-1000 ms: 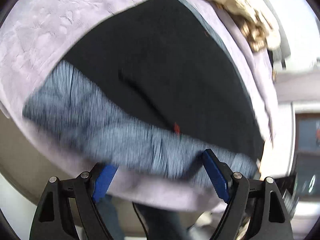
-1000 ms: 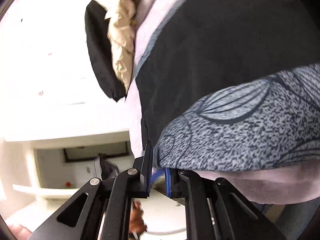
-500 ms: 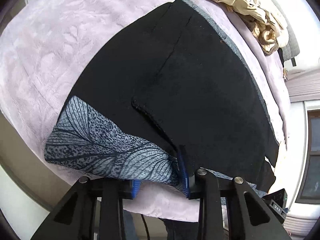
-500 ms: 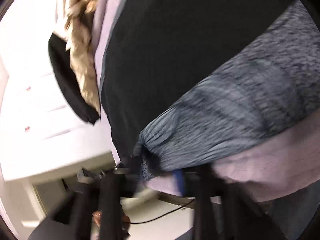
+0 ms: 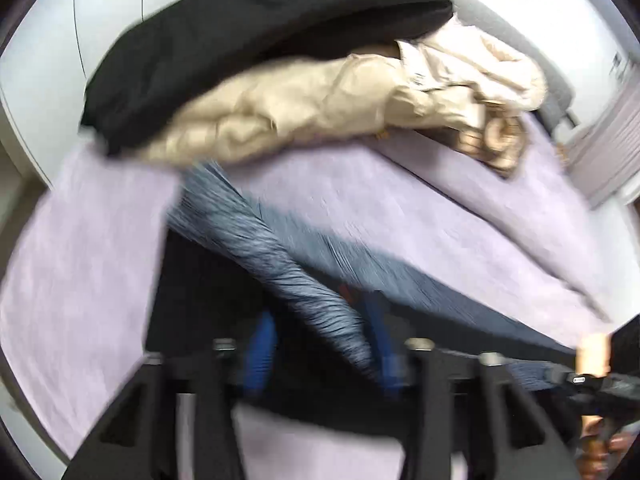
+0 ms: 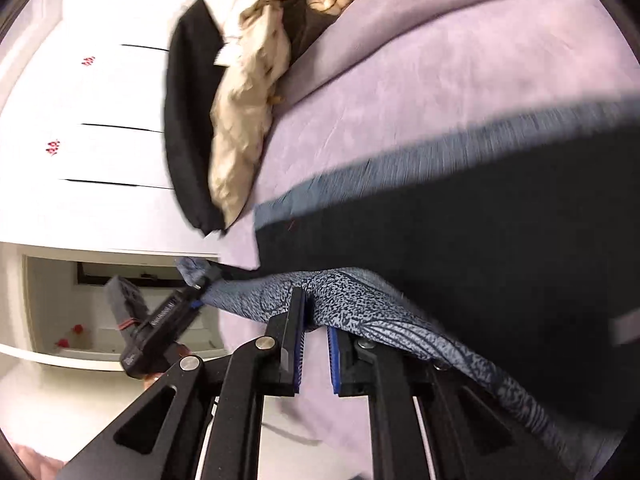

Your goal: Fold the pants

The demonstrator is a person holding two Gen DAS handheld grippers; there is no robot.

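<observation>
The pants [image 6: 460, 248] are black with a grey patterned edge [image 6: 360, 300] and lie on a lilac bedspread [image 6: 440, 80]. My right gripper [image 6: 315, 312] is shut on that patterned edge, which drapes over its fingertips. The edge runs taut to my left gripper [image 6: 197, 285], which pinches its other end. In the blurred left wrist view, the left gripper [image 5: 320, 352] has the patterned strip [image 5: 288, 276] between its blue pads. Its jaws are opening, with the fabric still caught between them. The right gripper [image 5: 588, 380] and a hand show at the lower right there.
A heap of clothes lies at the far side of the bed: a beige jacket [image 5: 320, 100] and a black garment [image 5: 240, 32]. White drawers [image 6: 80, 120] and an open shelf [image 6: 100, 320] stand beyond the bed's edge.
Both grippers have carried the patterned edge up and across the black pants toward the clothes heap. The left jaws, tight on the fabric half a second ago, stand slightly wider apart.
</observation>
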